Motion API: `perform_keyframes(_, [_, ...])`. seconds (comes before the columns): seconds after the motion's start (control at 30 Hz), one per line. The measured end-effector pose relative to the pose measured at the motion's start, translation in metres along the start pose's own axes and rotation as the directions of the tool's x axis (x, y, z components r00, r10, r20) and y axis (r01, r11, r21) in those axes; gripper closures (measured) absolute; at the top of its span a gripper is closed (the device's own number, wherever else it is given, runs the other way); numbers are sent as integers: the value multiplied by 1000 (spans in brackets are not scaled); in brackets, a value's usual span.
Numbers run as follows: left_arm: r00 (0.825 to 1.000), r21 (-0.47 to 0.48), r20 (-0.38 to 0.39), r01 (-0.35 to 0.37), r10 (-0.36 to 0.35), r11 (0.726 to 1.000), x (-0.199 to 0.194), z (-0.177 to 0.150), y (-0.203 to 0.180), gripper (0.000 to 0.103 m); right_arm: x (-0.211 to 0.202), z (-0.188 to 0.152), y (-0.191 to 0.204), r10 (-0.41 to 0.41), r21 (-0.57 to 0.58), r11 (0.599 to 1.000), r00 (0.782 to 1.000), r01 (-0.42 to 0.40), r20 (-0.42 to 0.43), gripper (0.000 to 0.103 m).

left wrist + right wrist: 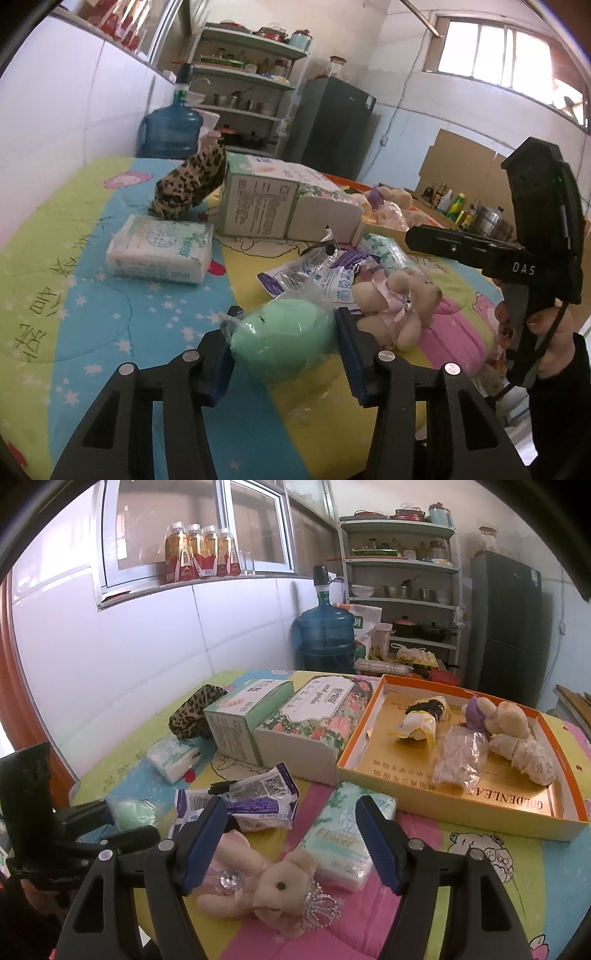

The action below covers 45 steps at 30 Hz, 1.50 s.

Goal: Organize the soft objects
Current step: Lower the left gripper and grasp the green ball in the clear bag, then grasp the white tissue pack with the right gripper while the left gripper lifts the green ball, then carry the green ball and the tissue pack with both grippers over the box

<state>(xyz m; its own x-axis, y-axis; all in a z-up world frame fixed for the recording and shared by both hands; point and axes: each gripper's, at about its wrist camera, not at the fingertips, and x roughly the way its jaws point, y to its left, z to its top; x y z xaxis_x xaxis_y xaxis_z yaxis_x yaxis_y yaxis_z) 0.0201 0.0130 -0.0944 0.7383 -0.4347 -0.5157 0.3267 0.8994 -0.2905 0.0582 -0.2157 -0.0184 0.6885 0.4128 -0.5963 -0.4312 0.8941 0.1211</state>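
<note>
Between our left gripper's [284, 345] blue pads sits the green sponge [280, 341], wrapped in loose clear plastic, near the front edge of the cartoon quilt [66, 258]. From the left wrist view the pads look pressed against both sides of it, so we read a grip, though a soft one. Risk number 1: the film is slack and slippery, so the sponge could squirm out once we lift. Just right of it lies the pink teddy bear [395, 314], touching the crinkled purple packets [314, 273]; a careless swing could drag either along. Farther left sit a tissue pack [159, 251] and a leopard-print cloth [190, 184] beside a green box [258, 199].

Over to the right wrist view: our right gripper [291, 843] hangs with jaws wide apart and nothing between the pads, above the teddy bear [258, 882] and a floral tissue pack [340, 842]. Far right, the orange tray [461, 823] already holds a yellow-wrapped bundle [421, 720], a clear bag [458, 760] and 2 plush toys [517, 738]. We judge the sponge belongs there too. Risk number 2: the left gripper [122, 821] must cross in front of the right one to reach the tray, so the 2 tools could clash. Risk number 3: the bear's beaded trim could snag a pad if we close down crookedly.
</note>
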Motion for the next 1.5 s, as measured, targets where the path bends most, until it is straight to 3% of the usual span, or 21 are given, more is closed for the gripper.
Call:
perform_keyframes(0.27, [995, -15, 93, 20, -19, 1000, -25, 7, 4, 52, 16, -7, -22, -82, 96, 991, 995, 88, -62, 31])
perform_keyframes(0.47, [996, 7, 90, 27, -28, 1000, -26, 8, 3, 52, 31, -10, -32, -101, 164, 979, 989, 119, -109, 31])
perform_keyframes(0.73, [995, -1, 89, 50, -50, 999, -24, 8, 9, 52, 46, -8, -32, -157, 157, 970, 970, 187, -186, 31])
perform_keyframes(0.8, [994, -7, 90, 61, -60, 998, -24, 8, 11, 52, 49, -8, -31, -164, 151, 969, 966, 196, -202, 36])
perform_keyframes(0.83, [994, -10, 90, 66, -65, 998, -24, 8, 13, 52, 50, -7, -31, -159, 152, 970, 966, 192, -206, 45])
perform_keyframes(0.97, [993, -19, 89, 82, -80, 996, -22, 9, 16, 52, 47, -6, -29, -167, 158, 967, 968, 198, -186, 51])
perform_keyframes(1.17, [991, -24, 93, 94, -91, 995, -22, 9, 21, 52, 37, -1, -28, -132, 190, 969, 981, 158, -139, 52])
perform_keyframes(1.5, [989, -15, 114, 98, -95, 995, -27, 15, 18, 52, 13, 11, -28, -139, 195, 970, 989, 147, -54, 52])
